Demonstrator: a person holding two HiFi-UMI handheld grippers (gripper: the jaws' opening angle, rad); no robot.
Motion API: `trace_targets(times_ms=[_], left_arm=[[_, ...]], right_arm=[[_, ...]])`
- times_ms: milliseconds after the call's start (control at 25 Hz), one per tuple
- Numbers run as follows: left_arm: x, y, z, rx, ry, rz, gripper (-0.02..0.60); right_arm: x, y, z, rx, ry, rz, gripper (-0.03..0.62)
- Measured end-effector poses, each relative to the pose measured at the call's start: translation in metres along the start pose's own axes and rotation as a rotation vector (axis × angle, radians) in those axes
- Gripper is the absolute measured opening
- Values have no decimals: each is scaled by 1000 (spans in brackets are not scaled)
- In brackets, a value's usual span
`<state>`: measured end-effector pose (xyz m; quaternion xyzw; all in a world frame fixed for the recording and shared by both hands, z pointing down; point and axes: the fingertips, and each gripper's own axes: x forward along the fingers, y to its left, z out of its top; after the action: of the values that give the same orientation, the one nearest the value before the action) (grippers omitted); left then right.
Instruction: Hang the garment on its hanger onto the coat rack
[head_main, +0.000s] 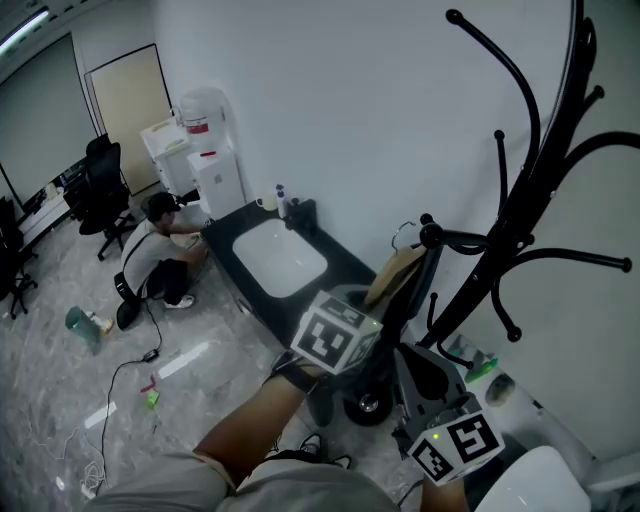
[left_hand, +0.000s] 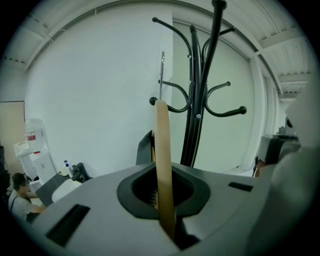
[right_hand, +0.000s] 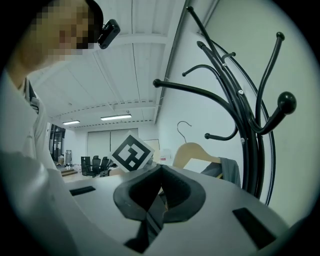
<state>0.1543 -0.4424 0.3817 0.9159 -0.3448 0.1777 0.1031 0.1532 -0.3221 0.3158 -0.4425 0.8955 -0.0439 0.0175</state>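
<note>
Holding the wooden hanger (left_hand: 162, 160) edge-on, the left gripper (left_hand: 164, 205) has its jaws clenched on it. Right gripper (right_hand: 159, 197) jaws are clamped on a strip of the grey garment (right_hand: 231, 170), which drapes off the hanger. In the head view the hanger's hook (head_main: 403, 232) is just beside a knobbed arm of the coat rack (head_main: 520, 200), with the rack at 2 o'clock. A person (head_main: 160, 255) crouches at 10 o'clock.

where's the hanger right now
Centre-right of the head view, the wooden hanger is held by the left gripper, its hook beside a low arm of the coat rack, not yet hung.
</note>
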Motion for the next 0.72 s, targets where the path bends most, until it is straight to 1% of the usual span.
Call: trace_targets(times_ms=[160, 360, 560, 720], left_arm=[[38, 3, 12, 22, 18, -32, 11], [70, -4, 16, 17, 39, -78, 11], [100, -11, -7, 3, 99, -118, 11], [110, -24, -22, 11, 125, -145, 11]], right_arm=[[0, -25, 2, 15, -23, -34, 15], [-4, -43, 8, 26, -35, -86, 15], [-4, -57, -3, 41, -19, -124, 15], [-10, -65, -11, 55, -11, -159, 15]])
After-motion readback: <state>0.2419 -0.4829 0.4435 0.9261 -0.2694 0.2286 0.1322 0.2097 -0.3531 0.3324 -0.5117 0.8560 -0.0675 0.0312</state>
